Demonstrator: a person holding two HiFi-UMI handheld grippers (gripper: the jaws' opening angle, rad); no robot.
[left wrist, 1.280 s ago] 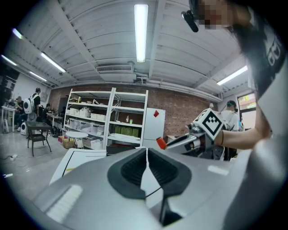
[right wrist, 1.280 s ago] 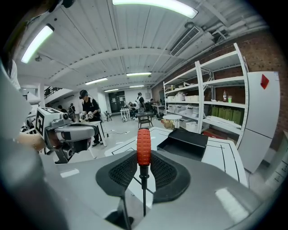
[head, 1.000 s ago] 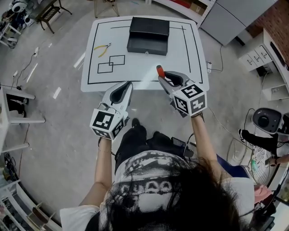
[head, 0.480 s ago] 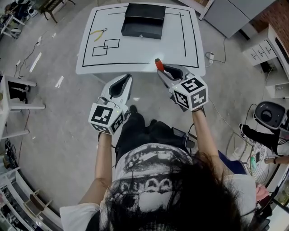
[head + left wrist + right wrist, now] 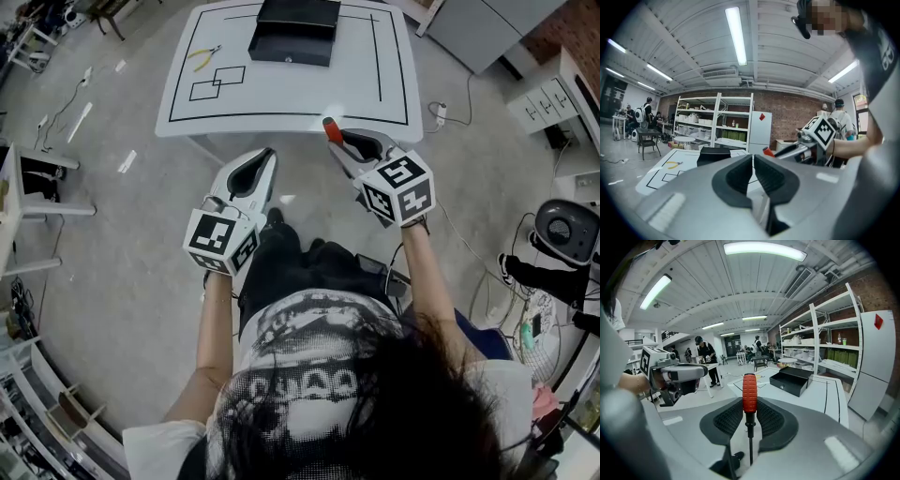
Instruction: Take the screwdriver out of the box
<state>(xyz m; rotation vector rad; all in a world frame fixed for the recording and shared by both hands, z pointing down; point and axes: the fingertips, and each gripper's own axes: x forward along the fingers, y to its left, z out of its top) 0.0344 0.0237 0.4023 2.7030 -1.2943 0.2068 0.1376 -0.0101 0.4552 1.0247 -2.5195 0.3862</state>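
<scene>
The screwdriver (image 5: 749, 393), with a ribbed red handle and a thin dark shaft, stands upright between the pads of my right gripper (image 5: 749, 420), which is shut on it. From the head view the red handle (image 5: 329, 127) pokes out of the right gripper (image 5: 339, 141) just off the table's near edge. The black box (image 5: 294, 30) lies open at the far side of the white table (image 5: 281, 94). My left gripper (image 5: 267, 156) is held beside the right one; its pads (image 5: 740, 174) meet with nothing between them.
Yellow-handled pliers (image 5: 204, 54) lie at the table's far left beside drawn black rectangles. Grey floor surrounds the table. Shelving (image 5: 712, 119) and a white cabinet stand beyond, and people stand in the background (image 5: 705, 357). A cable and socket lie right of the table (image 5: 441, 112).
Both grippers, the right one still holding the screwdriver, have drawn back from the table; the table and box now sit further up and away in the head view.
</scene>
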